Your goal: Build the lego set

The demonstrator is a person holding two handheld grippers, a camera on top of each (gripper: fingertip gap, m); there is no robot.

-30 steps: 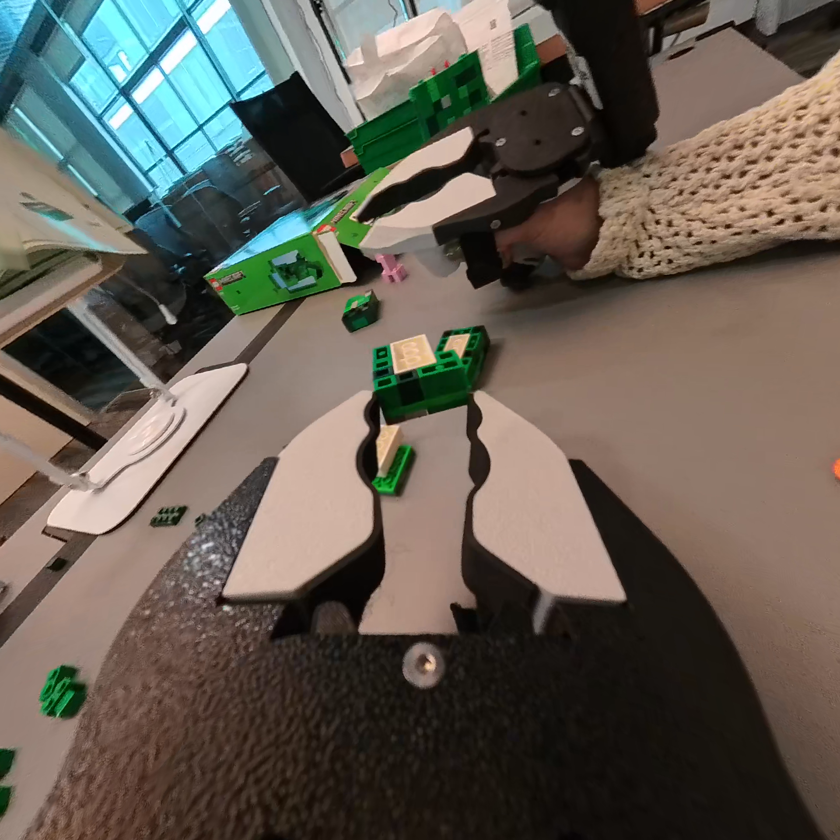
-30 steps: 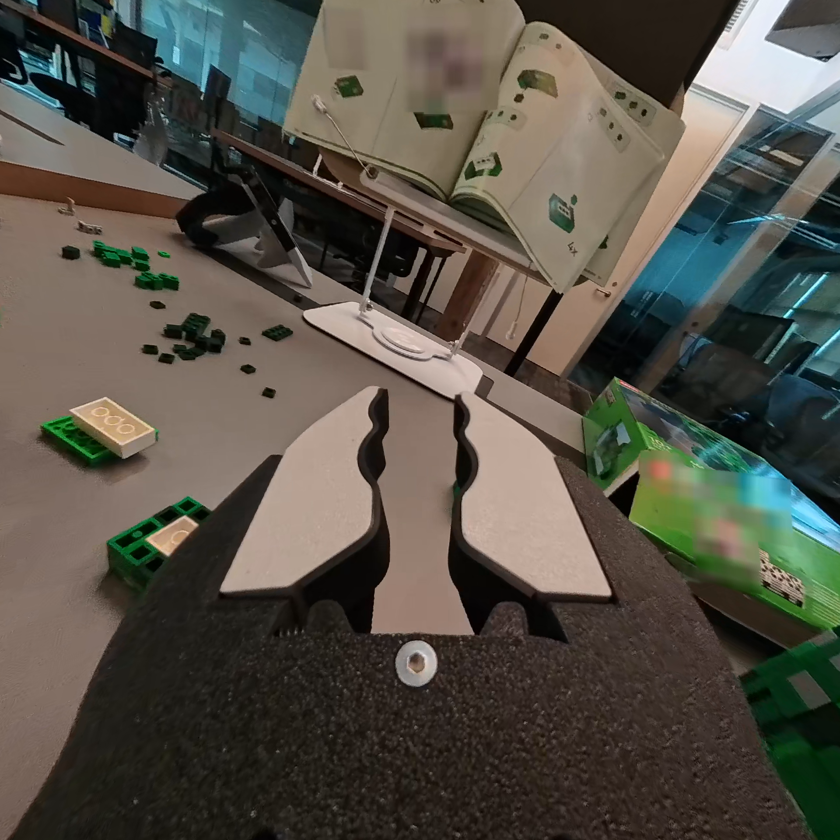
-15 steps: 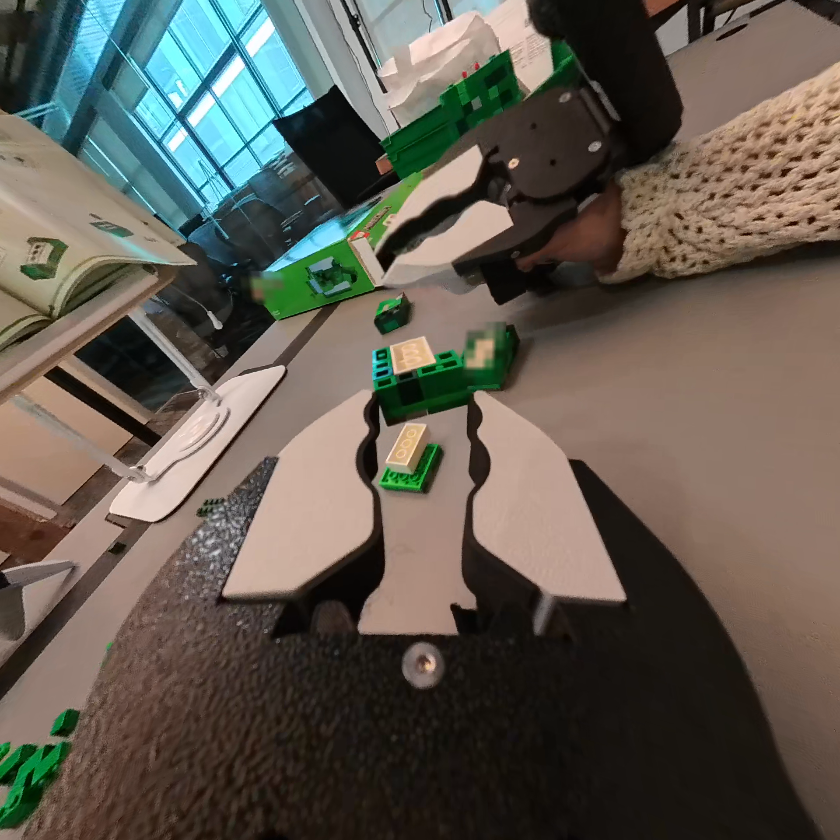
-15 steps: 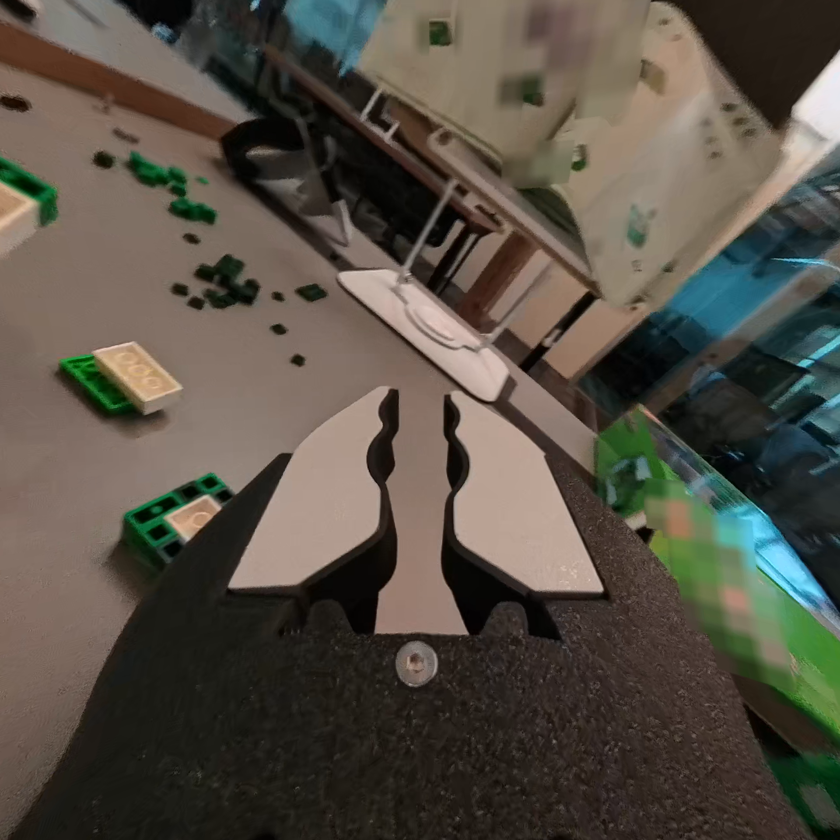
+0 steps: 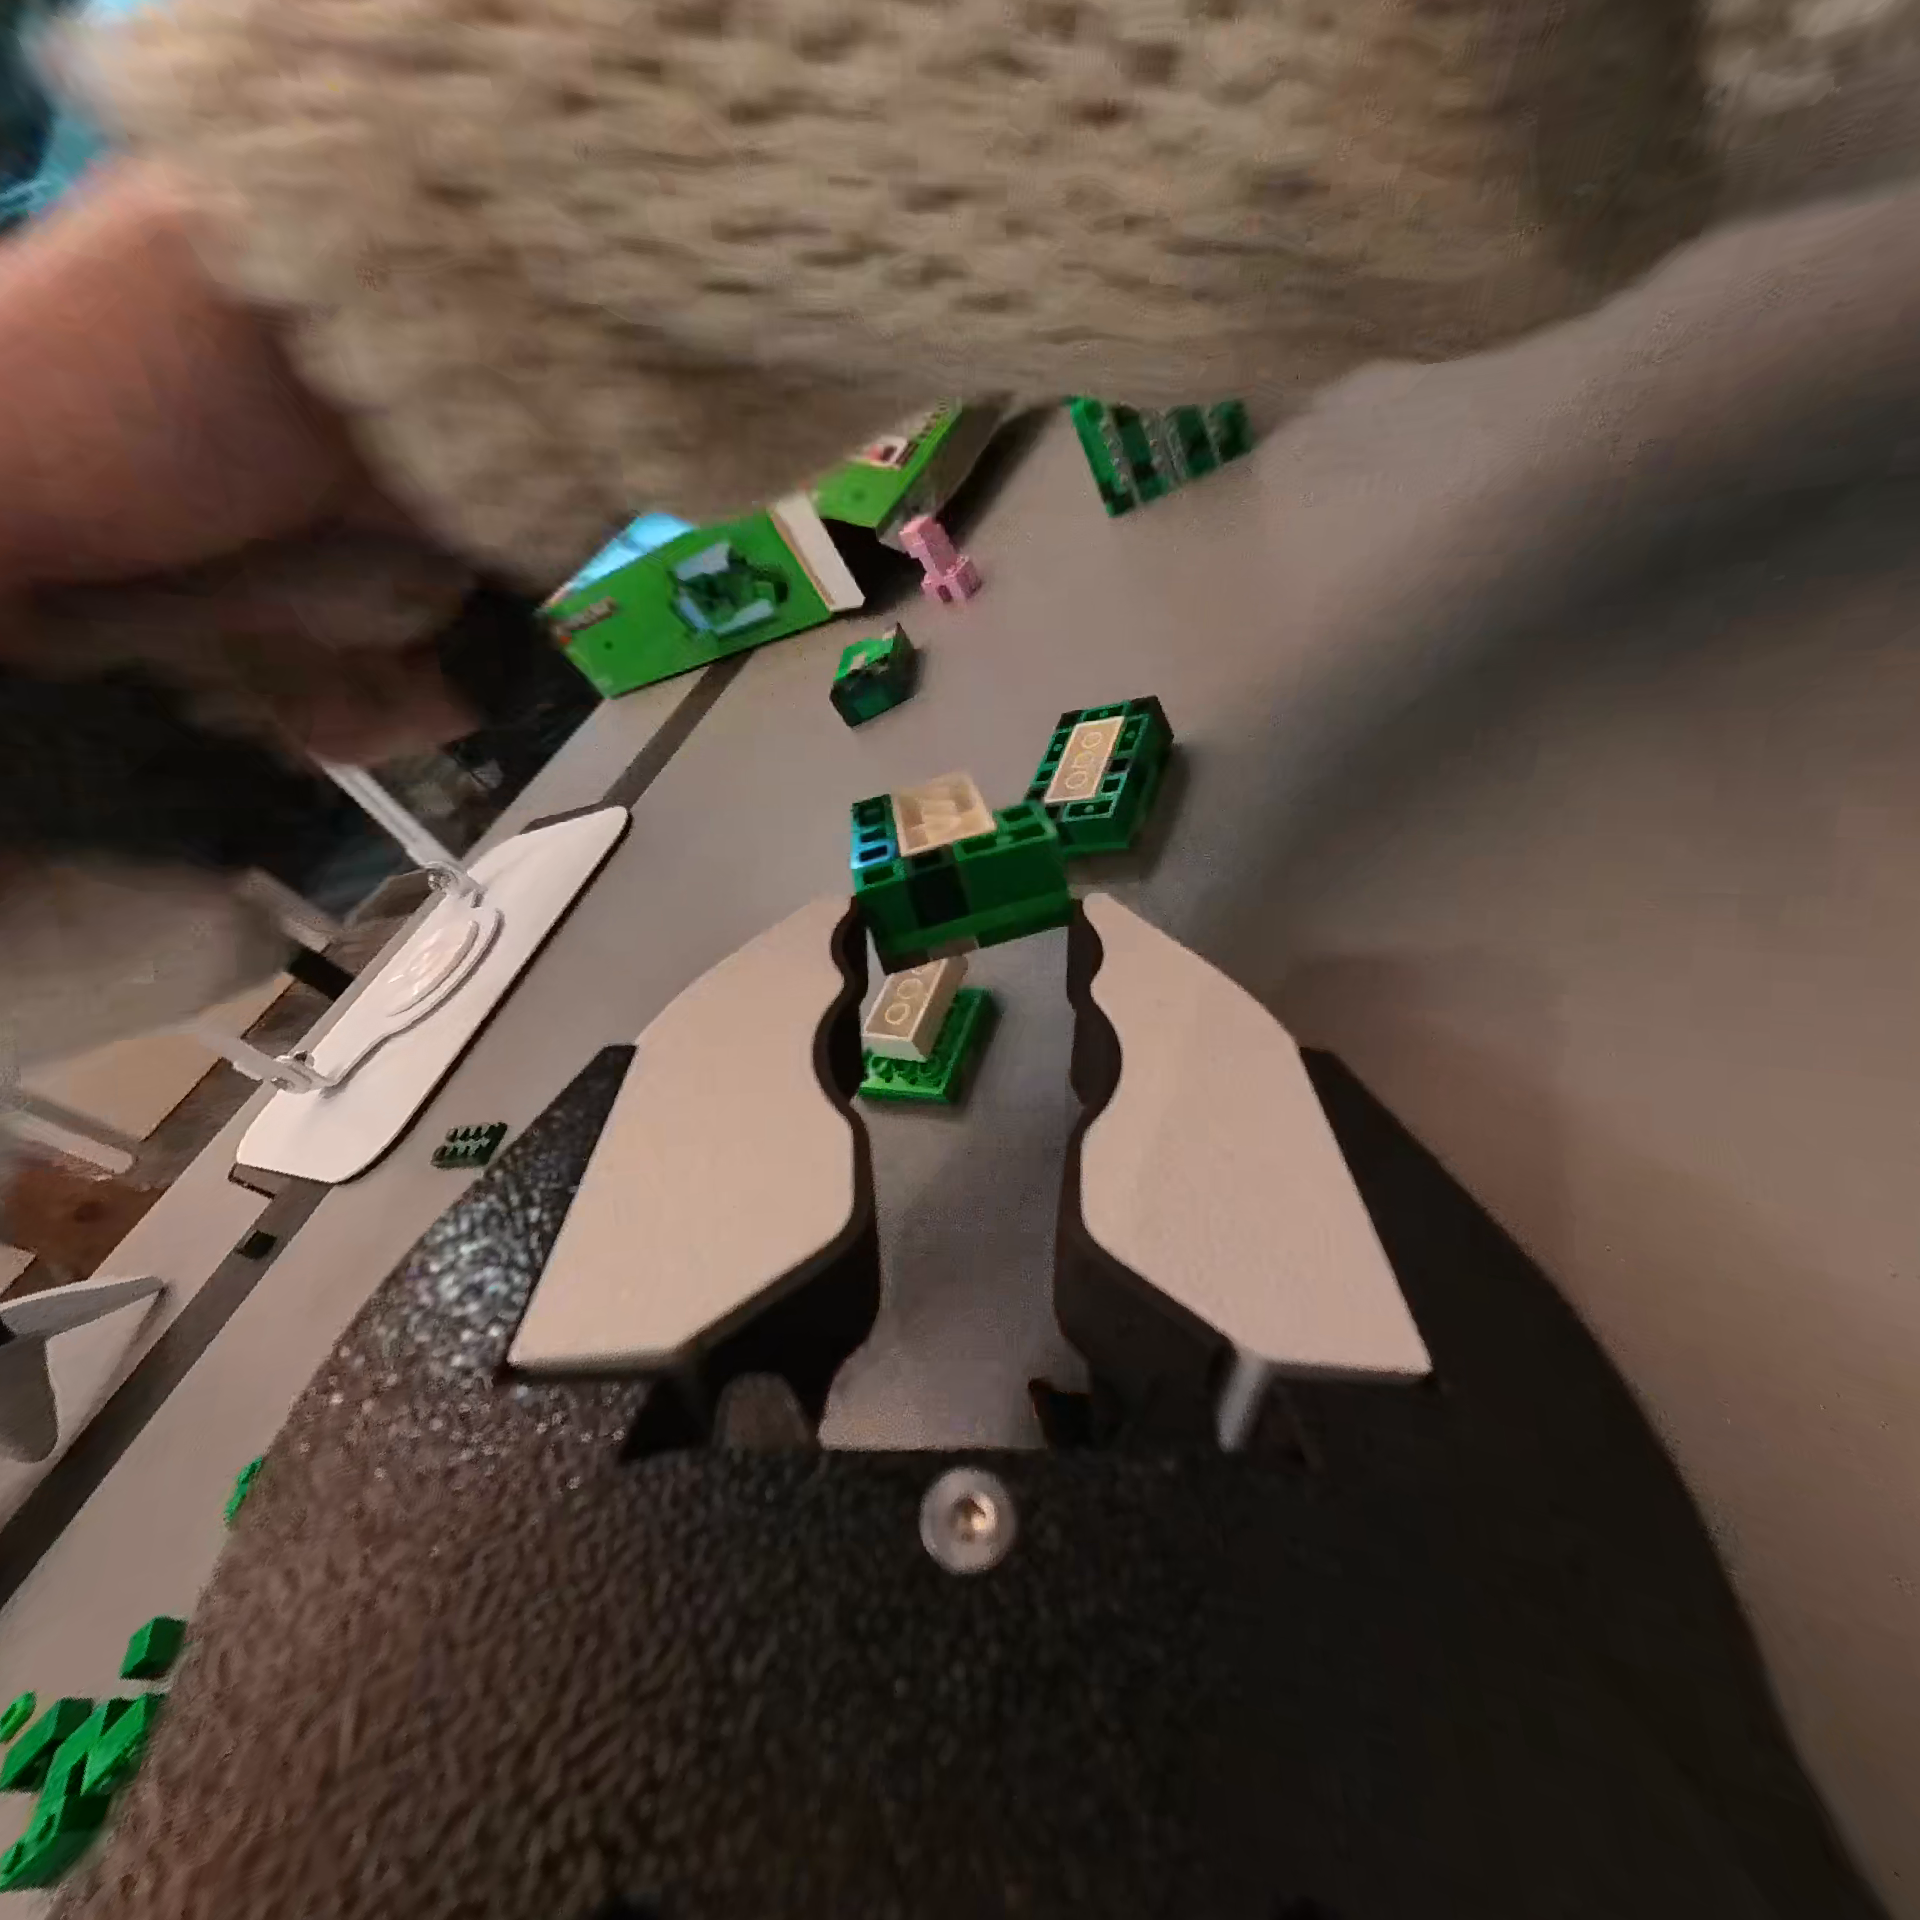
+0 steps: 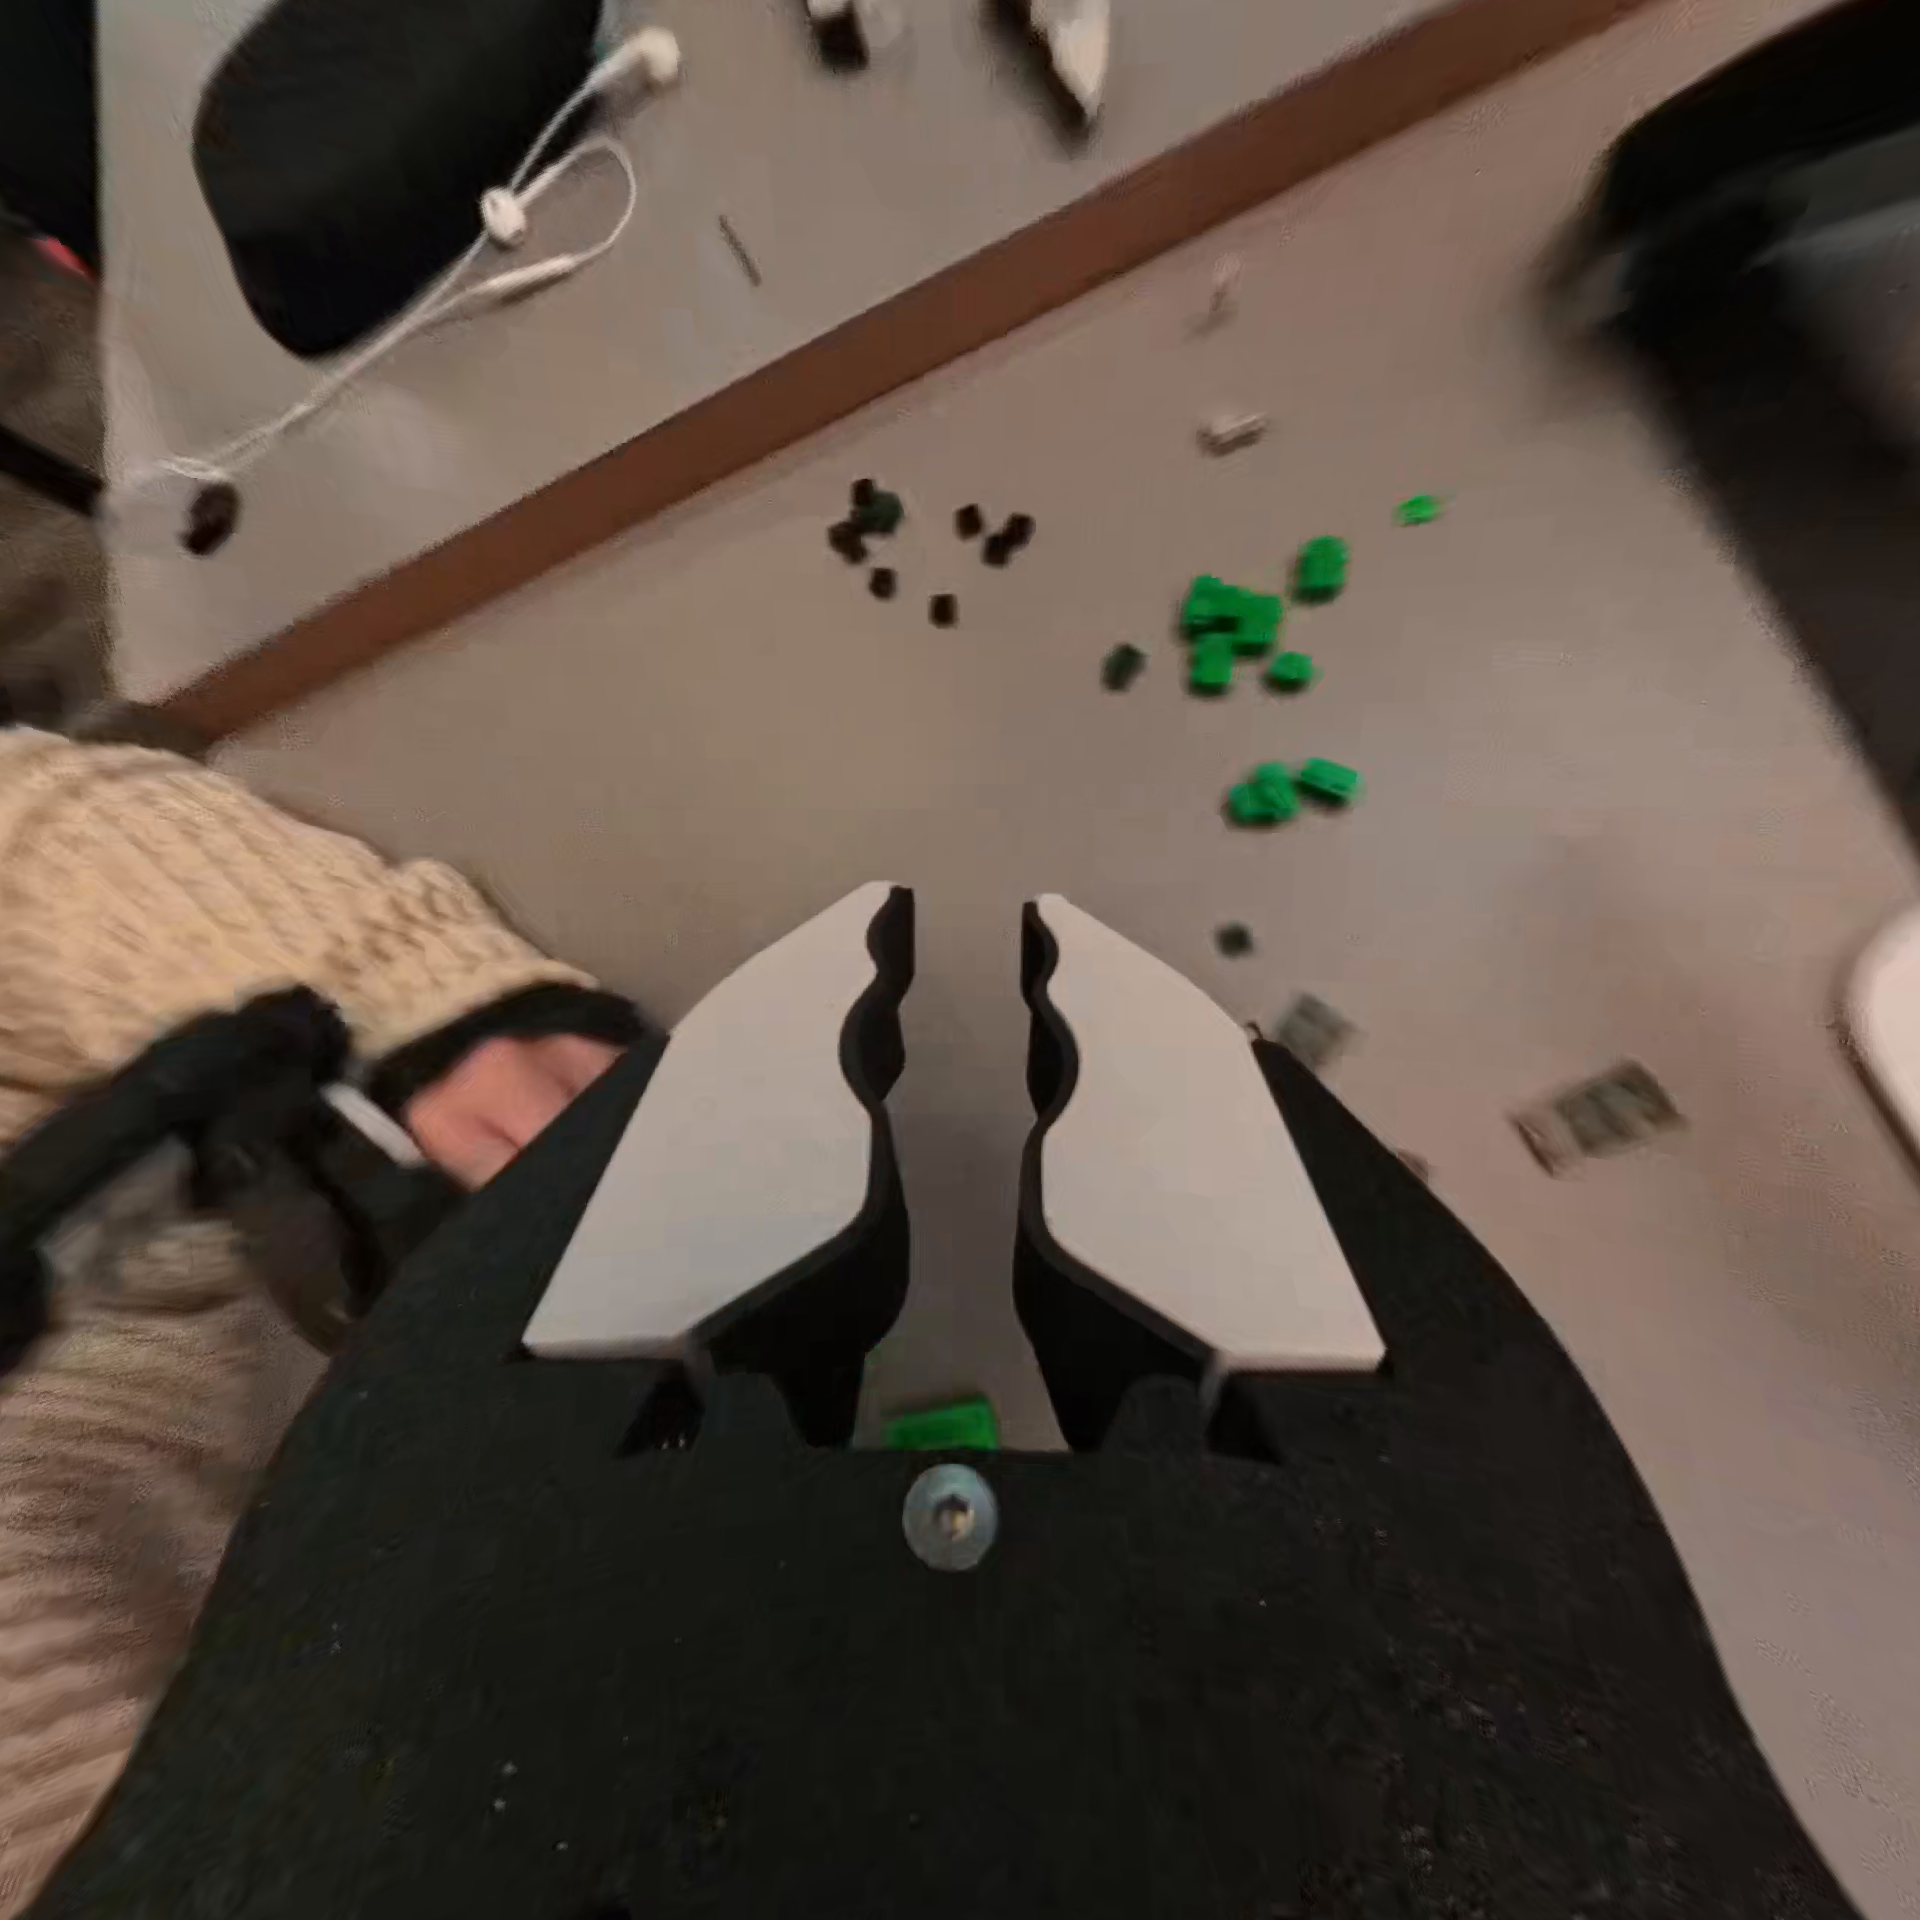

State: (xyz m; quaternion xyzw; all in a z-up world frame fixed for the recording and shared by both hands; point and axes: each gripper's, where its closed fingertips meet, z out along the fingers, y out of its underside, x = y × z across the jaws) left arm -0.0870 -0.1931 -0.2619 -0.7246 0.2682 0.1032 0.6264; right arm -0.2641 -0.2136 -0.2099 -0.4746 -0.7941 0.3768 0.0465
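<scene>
In the left wrist view my left gripper point(image 5: 966, 920) is open. A green block assembly point(image 5: 961, 878) with a tan brick on top stands right at its fingertips; I cannot tell if they touch it. A tan brick on a green plate point(image 5: 914, 1029) lies on the table between the fingers. A green frame with a tan brick point(image 5: 1101, 769) lies just beyond. My right gripper point(image 6: 966, 904) points down at the grey table, jaws a little apart and empty. Loose green pieces point(image 6: 1236, 623) and dark pieces point(image 6: 914, 540) lie ahead of it.
A knit sleeve point(image 5: 831, 208) and hand point(image 5: 156, 468) cross the top of the left wrist view, blurred. Green boxes point(image 5: 707, 603), a pink figure point(image 5: 940, 561), a small dark green piece point(image 5: 873, 675) and a white stand base point(image 5: 416, 987) lie farther off. A brown strip point(image 6: 831, 343) crosses the table. The tips of one gripper are about 20 cm away from the tips of the other. The left tips stand about 25 cm off the small dark green piece point(image 5: 873, 675).
The right gripper has swung from facing the booklet stand across to the left, and now looks down at the loose pieces. Its sleeve now fills the top of the left view. The left gripper edged closer to the block.
</scene>
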